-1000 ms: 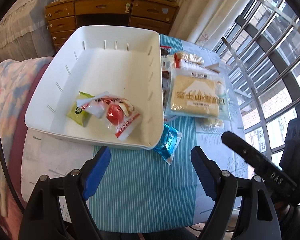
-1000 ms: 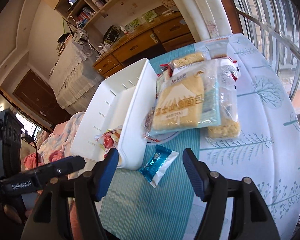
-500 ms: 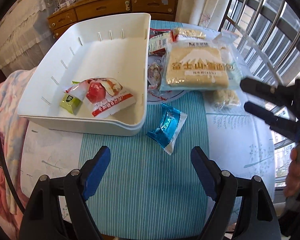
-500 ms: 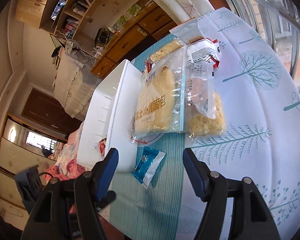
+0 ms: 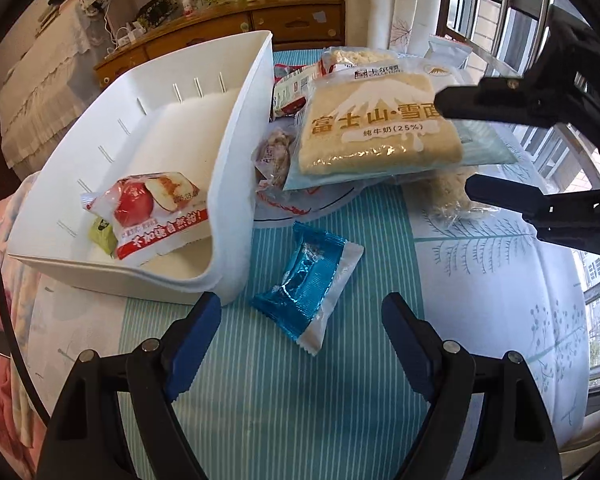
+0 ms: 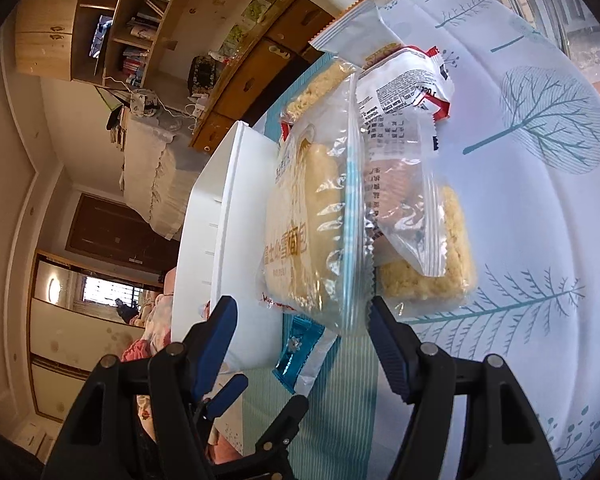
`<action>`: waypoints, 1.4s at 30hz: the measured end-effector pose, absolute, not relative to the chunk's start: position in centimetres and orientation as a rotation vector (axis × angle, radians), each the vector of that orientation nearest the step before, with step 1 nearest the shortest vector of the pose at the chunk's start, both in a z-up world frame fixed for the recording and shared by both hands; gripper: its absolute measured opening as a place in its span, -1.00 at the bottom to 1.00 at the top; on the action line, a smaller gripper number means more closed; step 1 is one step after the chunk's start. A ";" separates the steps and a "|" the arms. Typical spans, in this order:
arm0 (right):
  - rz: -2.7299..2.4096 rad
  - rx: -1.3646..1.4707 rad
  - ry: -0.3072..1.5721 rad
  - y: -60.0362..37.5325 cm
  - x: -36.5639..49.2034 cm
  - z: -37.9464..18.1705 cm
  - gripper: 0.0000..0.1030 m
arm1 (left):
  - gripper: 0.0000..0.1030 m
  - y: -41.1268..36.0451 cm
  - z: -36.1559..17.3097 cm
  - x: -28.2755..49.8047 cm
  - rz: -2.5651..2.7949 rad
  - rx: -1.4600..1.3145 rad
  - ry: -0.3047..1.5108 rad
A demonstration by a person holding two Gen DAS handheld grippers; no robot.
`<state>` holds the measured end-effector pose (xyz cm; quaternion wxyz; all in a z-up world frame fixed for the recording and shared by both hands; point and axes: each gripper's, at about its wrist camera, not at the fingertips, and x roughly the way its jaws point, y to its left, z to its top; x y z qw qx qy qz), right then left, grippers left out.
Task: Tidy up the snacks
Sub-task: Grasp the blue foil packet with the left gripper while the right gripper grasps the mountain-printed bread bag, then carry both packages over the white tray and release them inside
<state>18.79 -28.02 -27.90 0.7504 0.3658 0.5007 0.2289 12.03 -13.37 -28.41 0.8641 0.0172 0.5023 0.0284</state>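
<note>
A white bin [image 5: 240,128] stands on the table at the left and holds a red apple snack packet [image 5: 156,212] and a small green packet [image 5: 102,234]. A blue snack packet [image 5: 308,280] lies on the striped cloth just ahead of my open, empty left gripper [image 5: 302,314]. A large bread bag [image 5: 376,132] lies on a pile of packets to the right of the bin. My right gripper [image 6: 300,318] is open, its jaws on either side of the bread bag's [image 6: 312,216] near edge. It shows at the right of the left wrist view [image 5: 456,148].
More packets lie under and behind the bread bag: a crumbly rice cake bag [image 6: 424,264], a red and white packet [image 6: 404,88] and a pale packet [image 5: 448,52]. A wooden dresser [image 5: 228,28] stands beyond the table. Window bars [image 5: 512,12] run along the right.
My right gripper has moved in over the pile and now straddles the bread bag's edge. My left gripper has moved lower and closer to the blue packet.
</note>
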 end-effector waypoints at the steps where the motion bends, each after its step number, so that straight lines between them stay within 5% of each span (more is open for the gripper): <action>1: 0.504 0.802 1.097 -28.0 19.0 -28.0 0.30 | 0.58 -13.6 -28.6 12.1 0.063 0.038 1.049; 18: 0.567 0.766 1.152 -26.8 22.8 -29.1 -0.37 | 0.58 -15.5 -31.2 15.8 0.126 0.104 1.104; 21: 0.579 0.778 1.161 -26.9 23.1 -29.4 -0.42 | 0.50 -15.6 -31.2 15.8 0.119 0.113 1.102; 28: 0.599 0.783 1.153 -26.9 23.1 -29.4 -0.49 | -0.09 -15.8 -31.1 16.2 0.065 0.112 1.087; 33: 0.597 0.786 1.149 -27.2 23.1 -28.8 -0.52 | -0.14 -16.5 -31.1 16.6 0.064 0.147 1.111; 35: 0.586 0.778 1.149 -27.2 23.2 -28.1 -0.53 | -0.34 -16.6 -30.8 16.5 0.067 0.146 1.132; 42: 0.558 0.717 1.155 -26.3 23.6 -24.9 -0.58 | -0.36 -15.7 -27.6 16.0 0.017 0.170 1.139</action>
